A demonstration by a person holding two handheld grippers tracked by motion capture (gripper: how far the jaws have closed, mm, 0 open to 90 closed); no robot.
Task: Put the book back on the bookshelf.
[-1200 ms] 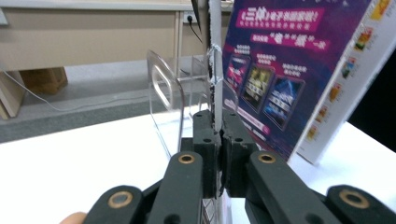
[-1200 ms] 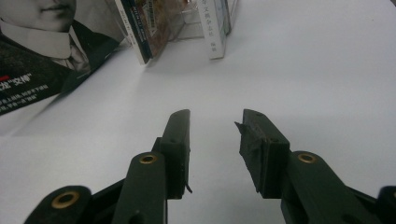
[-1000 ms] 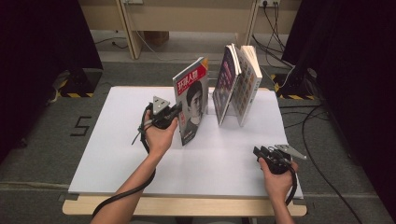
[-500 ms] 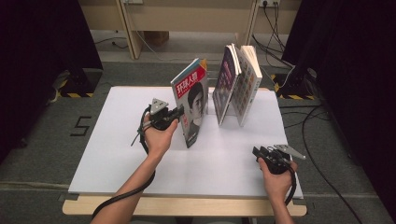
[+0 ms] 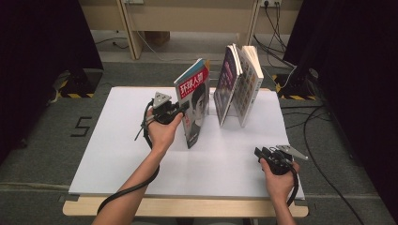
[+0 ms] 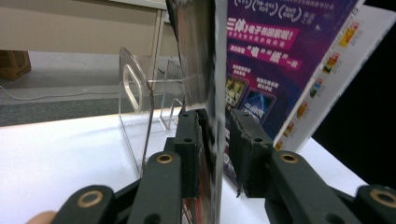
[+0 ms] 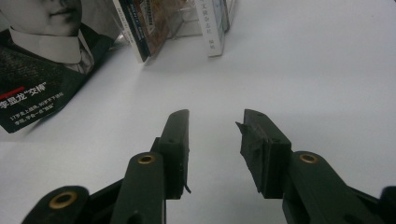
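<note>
Standing on its lower edge near the middle of the white table [image 5: 117, 154], the glossy magazine with a red title band and a portrait cover [image 5: 195, 105] leans just left of a clear acrylic book stand [image 6: 135, 107] that holds more magazines [image 5: 239, 84]. The left gripper [image 5: 180, 110] has its jaws either side of the cover's edge; they have just been opening, one pad touching, the other clear. The right gripper [image 5: 263, 153] rests released on the table, well apart.
</note>
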